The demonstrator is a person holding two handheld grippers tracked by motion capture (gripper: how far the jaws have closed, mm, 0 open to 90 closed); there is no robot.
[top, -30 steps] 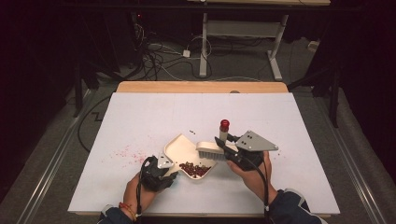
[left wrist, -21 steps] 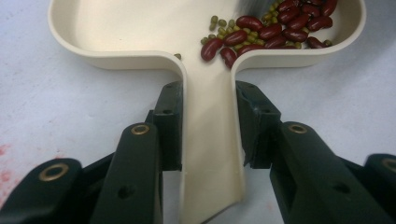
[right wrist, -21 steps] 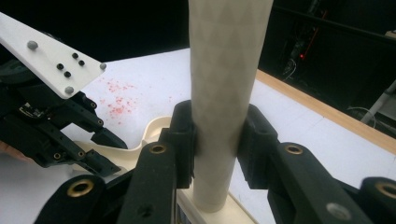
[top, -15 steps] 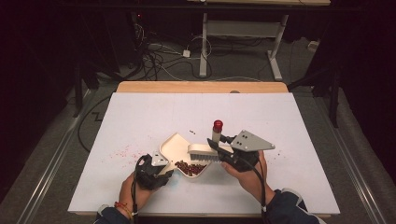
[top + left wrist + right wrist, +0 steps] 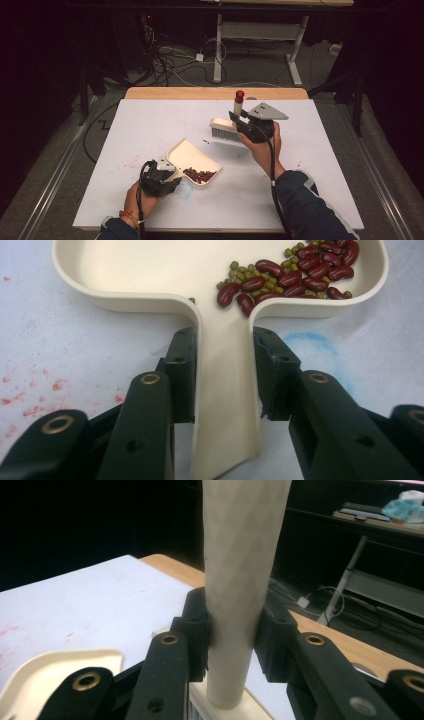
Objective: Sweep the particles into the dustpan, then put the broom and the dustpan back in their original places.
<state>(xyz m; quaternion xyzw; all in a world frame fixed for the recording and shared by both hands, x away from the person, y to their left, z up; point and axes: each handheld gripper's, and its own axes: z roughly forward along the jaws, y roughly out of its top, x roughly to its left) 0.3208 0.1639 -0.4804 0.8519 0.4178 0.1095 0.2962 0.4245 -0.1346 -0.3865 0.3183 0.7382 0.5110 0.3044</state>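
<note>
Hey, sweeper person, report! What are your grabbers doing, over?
Left gripper shut on dustpan handle, beans inside. Right gripper shut on brush handle, brush lifted off the table. Few stray beans ahead.

One dustpan [image 5: 186, 152], one brush [image 5: 226, 128]

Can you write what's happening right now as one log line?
left tongs: shut on dustpan handle | right tongs: shut on brush handle | beans: in dustpan
</note>
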